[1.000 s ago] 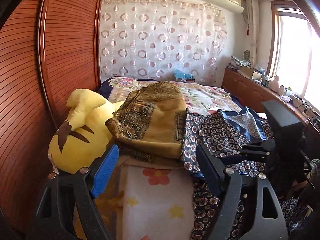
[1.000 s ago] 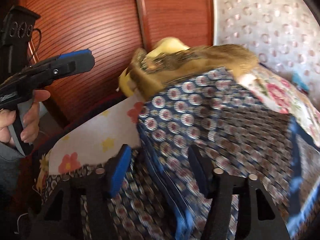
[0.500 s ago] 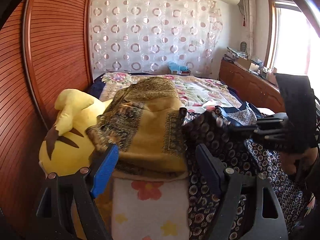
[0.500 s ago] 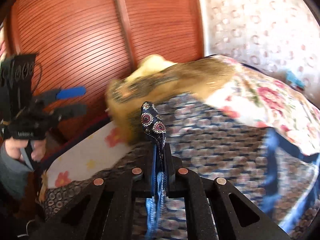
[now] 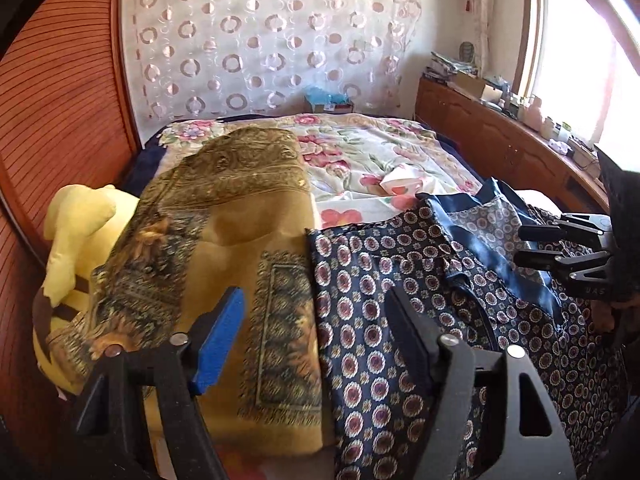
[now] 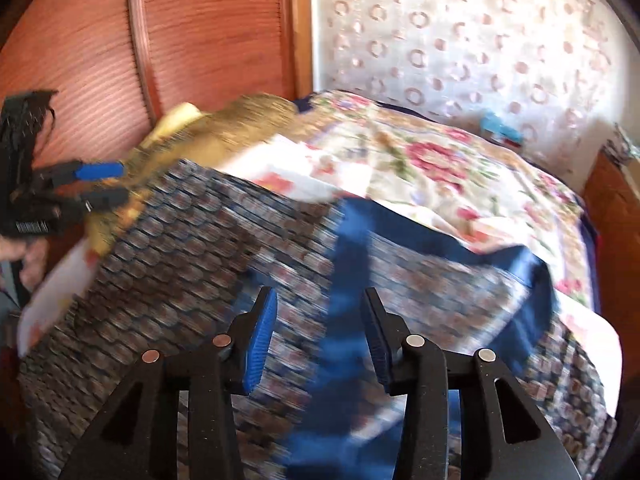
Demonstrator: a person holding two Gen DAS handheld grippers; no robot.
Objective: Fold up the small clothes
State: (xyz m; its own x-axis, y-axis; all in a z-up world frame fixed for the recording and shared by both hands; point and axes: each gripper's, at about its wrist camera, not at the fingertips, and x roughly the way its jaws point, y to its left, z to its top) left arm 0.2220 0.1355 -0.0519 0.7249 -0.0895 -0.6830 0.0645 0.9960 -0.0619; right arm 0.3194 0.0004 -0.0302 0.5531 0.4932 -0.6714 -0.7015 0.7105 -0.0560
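While both tongs hang above the bed, this is how things lie.
Left gripper (image 5: 316, 328): jaws spread wide, nothing between them, over the seam where two cloths meet.
Right gripper (image 6: 320, 336): jaws apart, empty, above the navy garment; this view is blurred.
Navy patterned garment (image 5: 400, 280): spread on the bed, its satin band (image 5: 488, 252) folded over near the right gripper.
Gold paisley cloth (image 5: 224, 240): touching the garment's left edge, draped partly over a yellow plush toy (image 5: 76, 232).
Floral bedspread (image 5: 360, 160): beyond both cloths.

Sunlight is pouring through the window (image 5: 576, 52) onto a wooden sideboard (image 5: 500, 140). A circle-patterned curtain (image 5: 260, 36) is hanging behind the bed (image 5: 360, 148), with a slatted wooden wardrobe door (image 5: 68, 120) standing alongside.
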